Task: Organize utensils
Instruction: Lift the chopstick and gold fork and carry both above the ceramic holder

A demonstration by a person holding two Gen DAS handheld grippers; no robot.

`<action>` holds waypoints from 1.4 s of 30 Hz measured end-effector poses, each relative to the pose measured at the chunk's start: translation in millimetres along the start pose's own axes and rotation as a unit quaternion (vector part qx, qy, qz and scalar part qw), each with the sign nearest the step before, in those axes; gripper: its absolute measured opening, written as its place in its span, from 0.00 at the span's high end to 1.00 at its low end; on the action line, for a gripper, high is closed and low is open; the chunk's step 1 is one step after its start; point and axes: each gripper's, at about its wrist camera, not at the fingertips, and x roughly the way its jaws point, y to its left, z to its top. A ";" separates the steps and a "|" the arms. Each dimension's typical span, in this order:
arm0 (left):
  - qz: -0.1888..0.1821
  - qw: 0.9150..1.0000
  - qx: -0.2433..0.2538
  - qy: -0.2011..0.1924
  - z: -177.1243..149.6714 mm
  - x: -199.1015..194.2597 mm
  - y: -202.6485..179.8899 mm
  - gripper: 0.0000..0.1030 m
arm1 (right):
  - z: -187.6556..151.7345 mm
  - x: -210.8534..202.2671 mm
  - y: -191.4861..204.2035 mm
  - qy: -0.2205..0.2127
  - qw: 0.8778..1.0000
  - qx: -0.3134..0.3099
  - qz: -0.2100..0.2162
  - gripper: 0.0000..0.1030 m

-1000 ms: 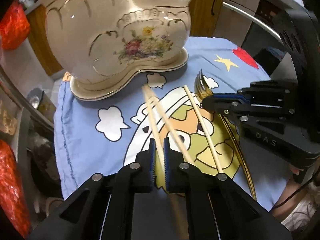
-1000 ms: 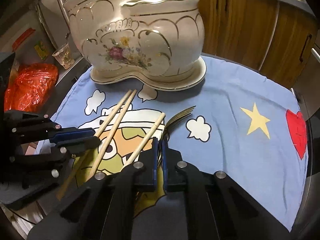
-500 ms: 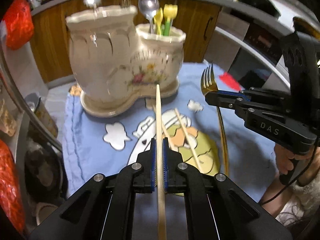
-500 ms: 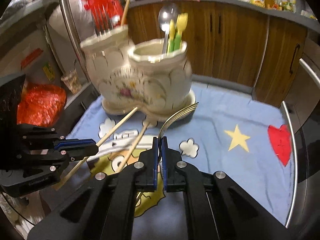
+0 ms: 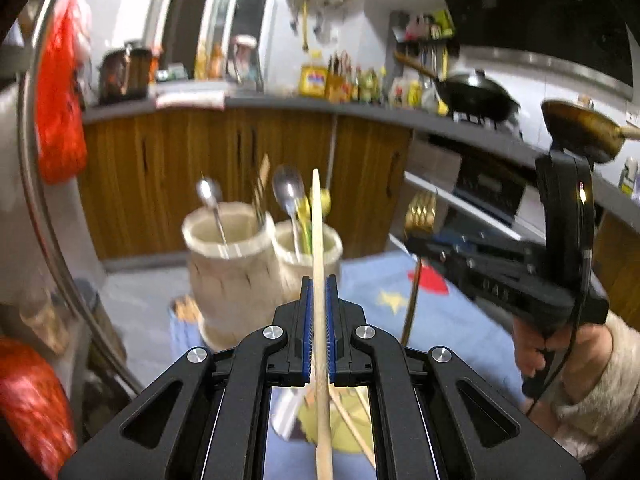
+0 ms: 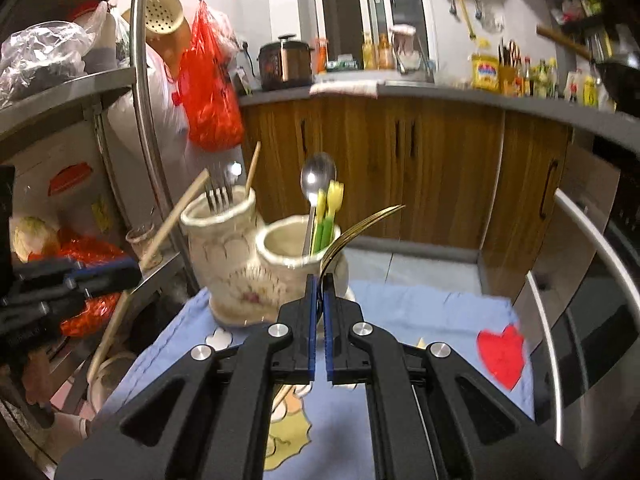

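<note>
Currently, both tongs are clamped on utensils and stand raised in front of the cream two-pot ceramic utensil holder with floral print [image 6: 240, 264]. The left tongs [image 5: 319, 328] are closed on a long pale wooden chopstick [image 5: 318, 240], which points up past the holder's nearer pot. The right tongs [image 6: 319, 312] are closed tight on the thin handle of a gold metal fork [image 6: 356, 228], whose tines arc to the right of the holder's rim.

The holder stands at the far edge of the blue cartoon-print cloth [image 6: 420, 320] covering the bench. More chopsticks lie on the cloth below the left tongs.

Risks from here:
- The chopstick is gripped near mid-length; it may pivot between the pads and miss the opening.
- The fork handle is narrow and smooth; it may slip or rotate.
- Utensils already in both pots may block insertion.
</note>
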 end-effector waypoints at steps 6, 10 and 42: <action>0.024 0.998 -0.015 -0.065 54.3 2.5 17.2 0.94 | 47.0 -7.3 5.2 -0.062 0.998 -0.016 -0.024 0.97; 0.043 0.993 -0.036 -0.103 75.3 13.7 32.2 0.94 | 69.7 -6.4 -0.7 -0.103 0.994 -0.006 -0.040 0.97; 0.110 0.988 -0.031 -0.105 42.7 82.4 67.5 0.94 | 35.5 71.9 -2.8 -0.127 0.990 -0.058 -0.025 0.97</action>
